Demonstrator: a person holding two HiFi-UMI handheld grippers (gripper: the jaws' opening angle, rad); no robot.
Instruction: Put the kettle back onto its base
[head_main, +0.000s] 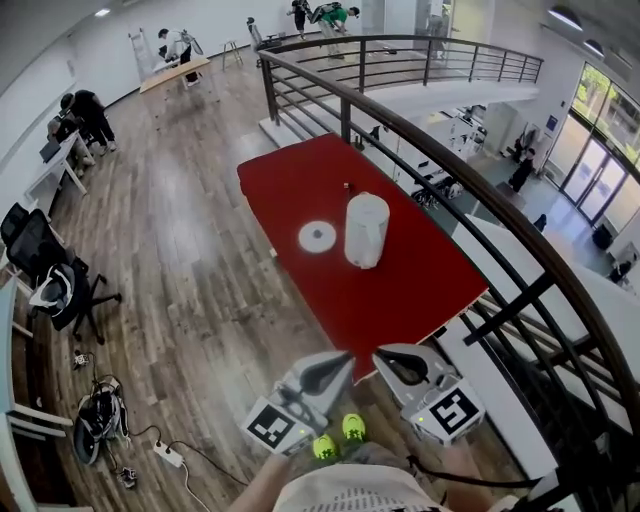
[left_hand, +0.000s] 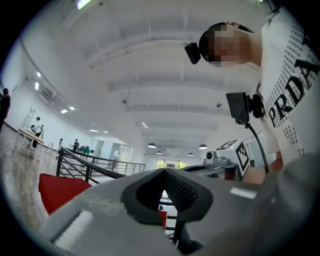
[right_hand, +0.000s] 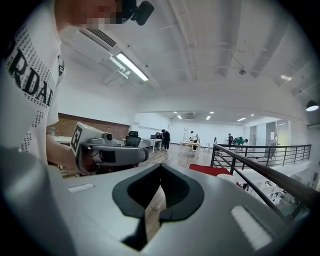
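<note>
The base (head_main: 317, 237) sits on the table (head_main: 400, 290). The kettle (head_main: 366, 230) stands just right of it, not on it. The left gripper (head_main: 343, 360) and right gripper (head_main: 385, 356) are shut tight, holding nothing, far from both. I think the job is only starting: next, reach the kettle and open up.

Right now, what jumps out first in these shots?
The bright red table beside the black railing, centre of the head view. On it the white kettle stands just right of its round base, off it. Low in frame, left gripper and right gripper are shut and empty.
</note>
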